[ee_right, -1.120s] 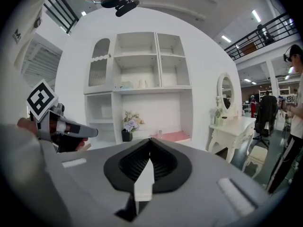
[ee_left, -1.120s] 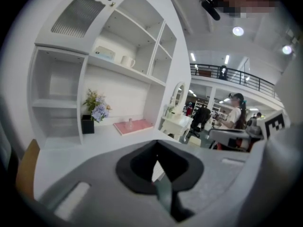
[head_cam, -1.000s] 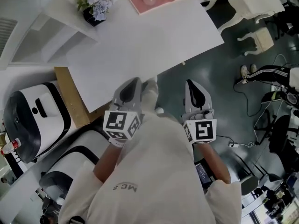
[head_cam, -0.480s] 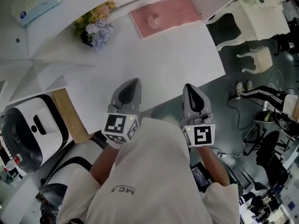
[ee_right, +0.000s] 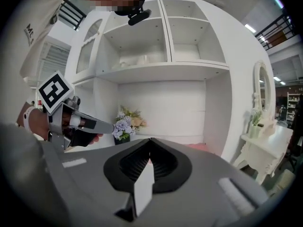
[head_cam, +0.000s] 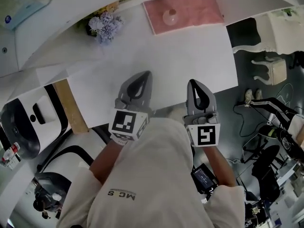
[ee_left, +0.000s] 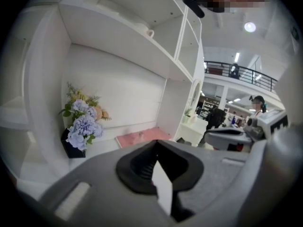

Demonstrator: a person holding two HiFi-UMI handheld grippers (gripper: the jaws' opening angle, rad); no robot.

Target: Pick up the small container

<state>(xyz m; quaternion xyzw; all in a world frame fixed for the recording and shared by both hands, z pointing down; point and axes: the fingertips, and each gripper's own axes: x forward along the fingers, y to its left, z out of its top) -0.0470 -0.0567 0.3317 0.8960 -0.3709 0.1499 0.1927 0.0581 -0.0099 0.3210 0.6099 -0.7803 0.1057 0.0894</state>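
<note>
While jaws over table edge (head_cam: 167, 104), room ahead.

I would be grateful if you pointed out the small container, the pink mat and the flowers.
small container (head_cam: 170, 16), head view, its rounded top.
pink mat (head_cam: 199, 7), head view, bare right part.
flowers (head_cam: 105, 22), head view, lilac blooms.

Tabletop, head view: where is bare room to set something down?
The tabletop is bare from the pink mat and flowers to the left gripper and right gripper at its near edge. Only the back is occupied: the small container sits on the mat.
</note>
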